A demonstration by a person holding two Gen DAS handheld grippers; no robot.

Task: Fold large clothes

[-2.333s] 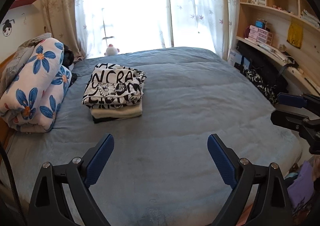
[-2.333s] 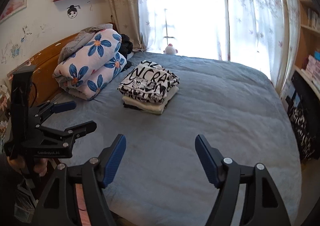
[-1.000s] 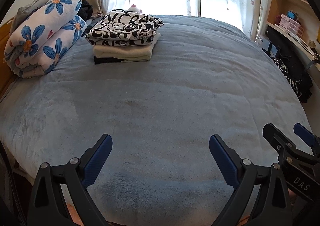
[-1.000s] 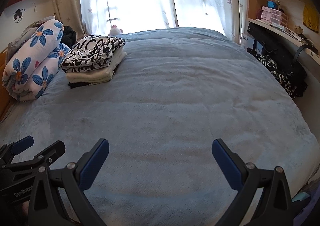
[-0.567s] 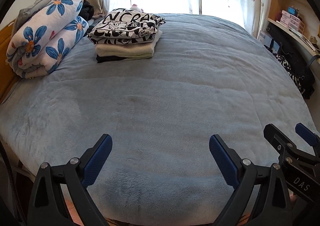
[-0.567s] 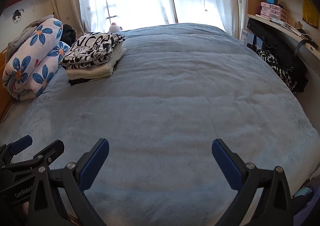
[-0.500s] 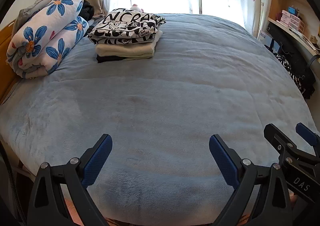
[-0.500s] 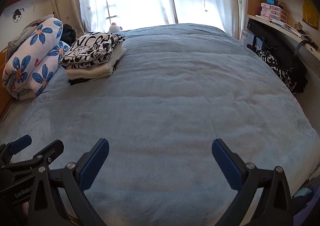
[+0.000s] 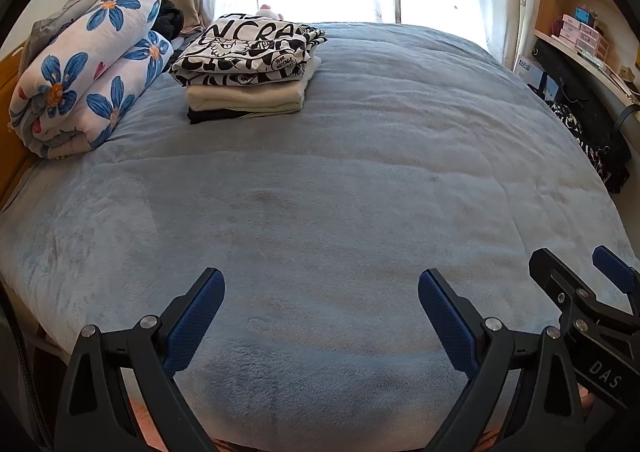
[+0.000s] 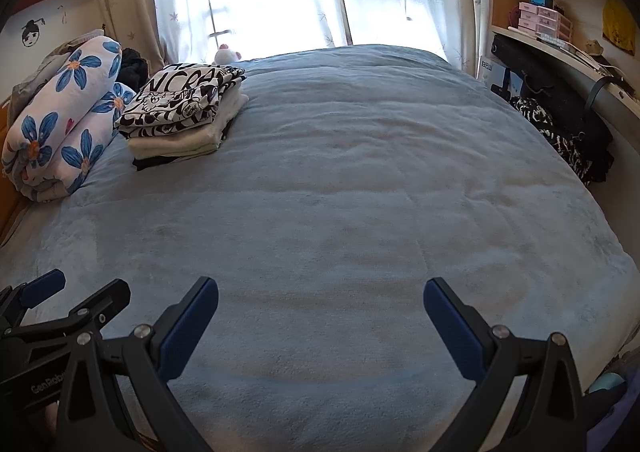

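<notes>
A stack of folded clothes (image 9: 248, 67) (image 10: 184, 115) lies at the far left of the blue bed (image 9: 340, 191) (image 10: 360, 191), with a black-and-white lettered garment on top, a cream one under it and a dark one at the bottom. My left gripper (image 9: 320, 292) hangs open over the bed's near edge, nothing between its fingers. My right gripper (image 10: 320, 300) is open too, also empty, beside the left one. The right gripper (image 9: 584, 292) shows at the lower right of the left wrist view, and the left gripper (image 10: 60, 300) at the lower left of the right wrist view.
A rolled white quilt with blue flowers (image 9: 88, 67) (image 10: 64, 115) lies along the wooden headboard at the left. A small plush toy (image 10: 226, 53) sits by the bright curtained window. Shelves with boxes (image 10: 540, 19) and dark patterned clothing (image 10: 560, 123) line the right side.
Both grippers have come slightly nearer to the bed over the last second; the view has barely shifted. Both stay open and empty.
</notes>
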